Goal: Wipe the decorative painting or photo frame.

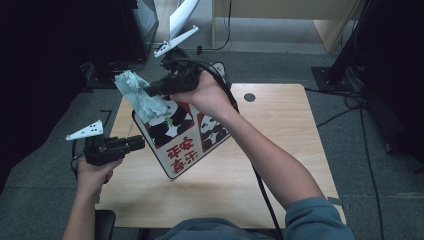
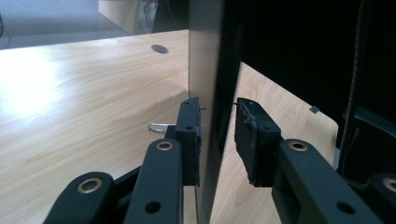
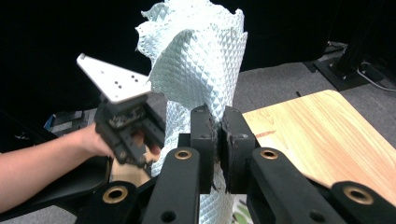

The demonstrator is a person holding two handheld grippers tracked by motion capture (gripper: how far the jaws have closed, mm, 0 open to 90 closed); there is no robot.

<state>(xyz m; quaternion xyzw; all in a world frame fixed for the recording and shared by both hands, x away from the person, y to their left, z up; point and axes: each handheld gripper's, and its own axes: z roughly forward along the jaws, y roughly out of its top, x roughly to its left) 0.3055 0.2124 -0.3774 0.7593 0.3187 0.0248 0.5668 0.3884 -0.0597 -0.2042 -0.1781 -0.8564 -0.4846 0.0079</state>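
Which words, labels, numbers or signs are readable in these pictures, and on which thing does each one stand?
Red Chinese characters on the panda-printed package: they are upside down in the high view and too blurred to quote.
Pale cloth: it carries an embossed pattern and no text.
There is no other readable word, number or sign.

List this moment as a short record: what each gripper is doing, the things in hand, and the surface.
Right gripper: shut on the pale green cloth, raised above the panda bag
Left gripper: jaws on either side of the bag's edge; one pad lies against it, the other stands apart
Cloth: quilted, hanging from inside the bag's top
Panda bag: stands tilted on the wooden table, red characters on its side
Person: one hand on each gripper
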